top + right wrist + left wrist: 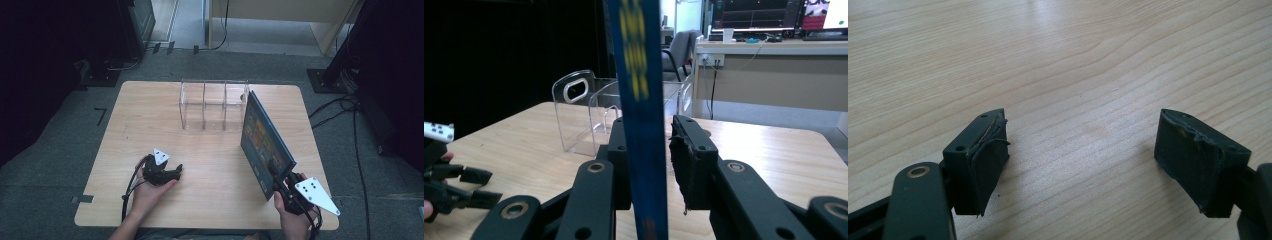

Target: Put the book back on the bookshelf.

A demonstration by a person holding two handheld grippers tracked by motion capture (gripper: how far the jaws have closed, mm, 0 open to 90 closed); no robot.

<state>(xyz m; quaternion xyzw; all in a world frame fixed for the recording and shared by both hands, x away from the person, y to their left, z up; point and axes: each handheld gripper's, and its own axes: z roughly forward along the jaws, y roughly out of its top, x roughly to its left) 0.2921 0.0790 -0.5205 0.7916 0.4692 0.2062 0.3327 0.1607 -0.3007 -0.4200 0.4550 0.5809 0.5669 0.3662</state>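
A flat blue book [265, 140] with a colourful cover stands on edge, tilted, above the right side of the wooden table [150, 125]. My right gripper [274, 169] is shut on its lower near edge. In the right gripper view the book's spine [639, 100] rises between the two black pads [689, 165], which sit against it. A clear three-compartment organizer [214, 105] stands at the table's far middle, just beyond the book, and appears as clear walls [589, 110] behind the spine. My left gripper [175, 172] rests low on the table at front left, jaws open and empty [1080, 150].
Cables [345, 107] and a dark stand base [327, 80] lie on the grey floor right of the table. A pale desk [280, 20] stands behind it. In the right gripper view an office chair [681, 47] and monitors are far off.
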